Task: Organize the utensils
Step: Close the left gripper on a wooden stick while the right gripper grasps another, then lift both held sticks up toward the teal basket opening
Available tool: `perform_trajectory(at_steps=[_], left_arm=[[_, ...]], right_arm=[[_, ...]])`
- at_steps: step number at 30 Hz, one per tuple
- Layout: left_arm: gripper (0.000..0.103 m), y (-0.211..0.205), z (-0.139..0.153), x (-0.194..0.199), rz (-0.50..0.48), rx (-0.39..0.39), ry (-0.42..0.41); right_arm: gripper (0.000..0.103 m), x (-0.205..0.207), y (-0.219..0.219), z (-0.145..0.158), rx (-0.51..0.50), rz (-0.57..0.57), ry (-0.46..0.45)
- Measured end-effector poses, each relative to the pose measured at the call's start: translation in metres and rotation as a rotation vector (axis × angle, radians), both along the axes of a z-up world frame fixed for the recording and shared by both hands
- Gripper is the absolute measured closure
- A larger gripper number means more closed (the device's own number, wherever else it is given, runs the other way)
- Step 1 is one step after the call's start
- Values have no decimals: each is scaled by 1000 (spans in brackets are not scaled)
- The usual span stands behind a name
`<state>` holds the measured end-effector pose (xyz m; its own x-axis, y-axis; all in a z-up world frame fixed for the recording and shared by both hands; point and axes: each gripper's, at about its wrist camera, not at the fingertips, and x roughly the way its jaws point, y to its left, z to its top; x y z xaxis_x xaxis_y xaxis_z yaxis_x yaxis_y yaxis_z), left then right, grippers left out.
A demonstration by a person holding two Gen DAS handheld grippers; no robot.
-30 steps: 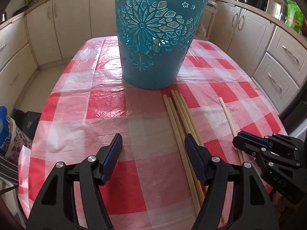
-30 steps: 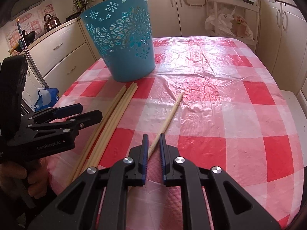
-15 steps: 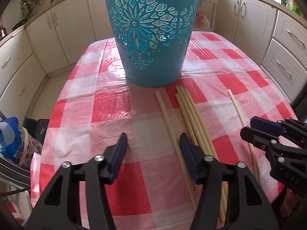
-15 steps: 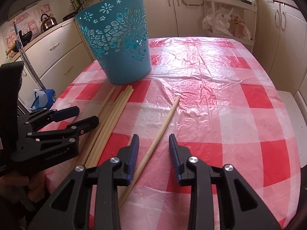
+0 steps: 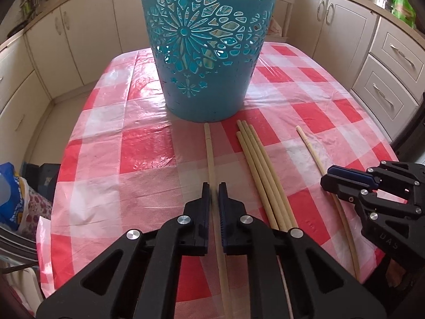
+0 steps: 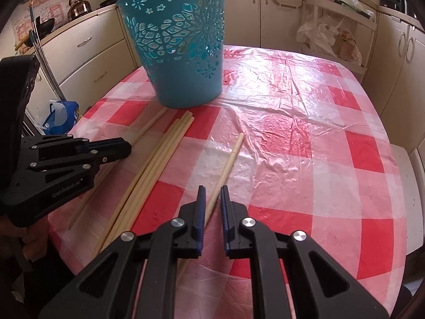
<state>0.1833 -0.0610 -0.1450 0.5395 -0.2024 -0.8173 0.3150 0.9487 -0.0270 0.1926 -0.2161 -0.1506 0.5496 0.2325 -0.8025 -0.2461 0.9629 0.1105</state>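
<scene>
Pale wood runs between both pairs of my fingers: my left gripper (image 5: 214, 186) is pinched narrow around one lone chopstick (image 5: 211, 154), and my right gripper (image 6: 211, 190) is drawn in just as narrow around another single chopstick (image 6: 229, 159), though I cannot tell whether its pads actually touch the stick. Between those two sticks lies a bundle of chopsticks (image 5: 259, 164) pressed side by side on the red-and-white checked tablecloth (image 6: 305, 159). Just past the stick tips stands the teal cut-out basket (image 5: 205, 47), upright, with cream kitchen cabinets (image 5: 393, 61) well behind it.
</scene>
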Motion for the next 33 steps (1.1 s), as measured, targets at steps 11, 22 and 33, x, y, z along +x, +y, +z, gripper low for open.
perform_trajectory(at_steps=[11, 22, 33], left_arm=[[95, -5, -3, -11, 108, -1, -80], [98, -13, -1, -5, 99, -1, -41], [98, -20, -2, -5, 89, 26, -44]], right_arm=[[91, 4, -2, 0, 1, -3, 40], [95, 5, -1, 0, 5, -14, 62], [95, 5, -3, -1, 10, -16, 62]])
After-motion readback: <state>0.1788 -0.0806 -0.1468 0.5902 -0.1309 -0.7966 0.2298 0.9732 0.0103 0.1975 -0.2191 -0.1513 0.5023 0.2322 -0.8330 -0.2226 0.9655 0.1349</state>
